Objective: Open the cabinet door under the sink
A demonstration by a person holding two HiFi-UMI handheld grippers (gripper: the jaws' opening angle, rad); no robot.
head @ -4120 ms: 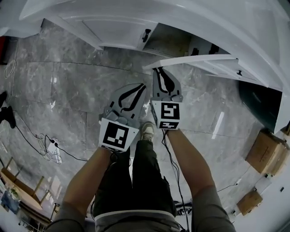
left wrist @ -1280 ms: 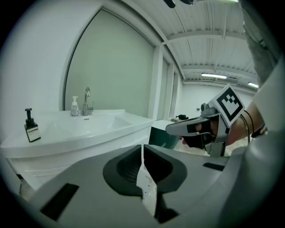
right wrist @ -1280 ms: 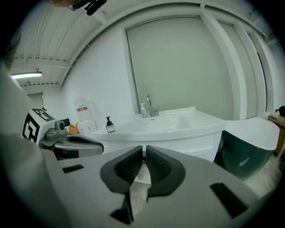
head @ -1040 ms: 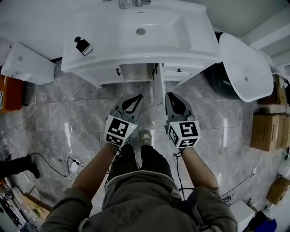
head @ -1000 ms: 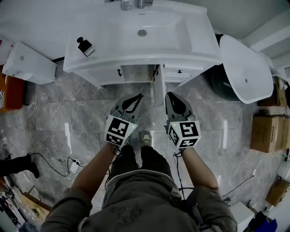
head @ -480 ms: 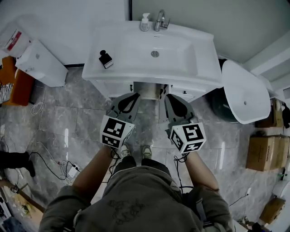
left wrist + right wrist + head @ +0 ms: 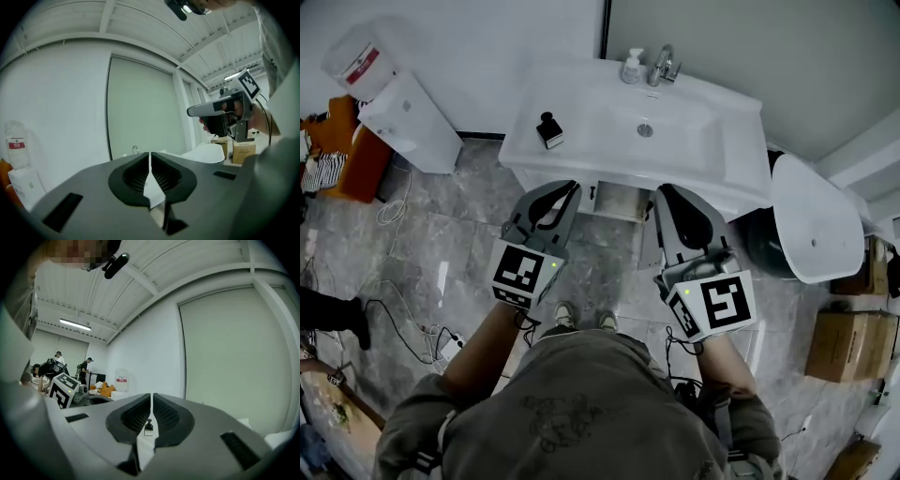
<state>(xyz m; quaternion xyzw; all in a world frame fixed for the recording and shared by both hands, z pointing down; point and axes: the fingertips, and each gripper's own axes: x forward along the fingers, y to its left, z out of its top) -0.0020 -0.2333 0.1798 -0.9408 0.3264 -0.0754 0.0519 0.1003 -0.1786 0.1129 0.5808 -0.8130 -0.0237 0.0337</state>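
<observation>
From the head view we look steeply down on the white sink [image 7: 675, 141], with its faucet [image 7: 664, 66] and soap bottle [image 7: 632, 67] at 12 o'clock. A small black bottle [image 7: 549, 129] stands on the sink's rim at 10 o'clock. The cabinet [image 7: 617, 200] sits just under the sink's near edge, between our two grippers, and shows a dark recess with a small dark handle [image 7: 593, 193] beside it. From this angle we cannot tell how far the door stands.

The left gripper [image 7: 569, 187] and right gripper [image 7: 662, 191] both point at the cabinet front, apart from each other, and neither is touching it.

Only the gripper views show the jaws. The left gripper [image 7: 150, 154] has its jaws drawn together to a thin slit with nothing between them. That view also shows the right gripper [image 7: 220, 108] held in a hand at 2 o'clock, which the head view sees only from above.

The right gripper [image 7: 152, 394] is likewise closed to a narrow slit and holds nothing. Through its gap we glimpse the black bottle [image 7: 148, 426] beyond the jaws, not between them. At 9 o'clock this view catches the left gripper's marker cube [image 7: 63, 389] and people [image 7: 56, 363] far behind it, who appear in no other view.
</observation>
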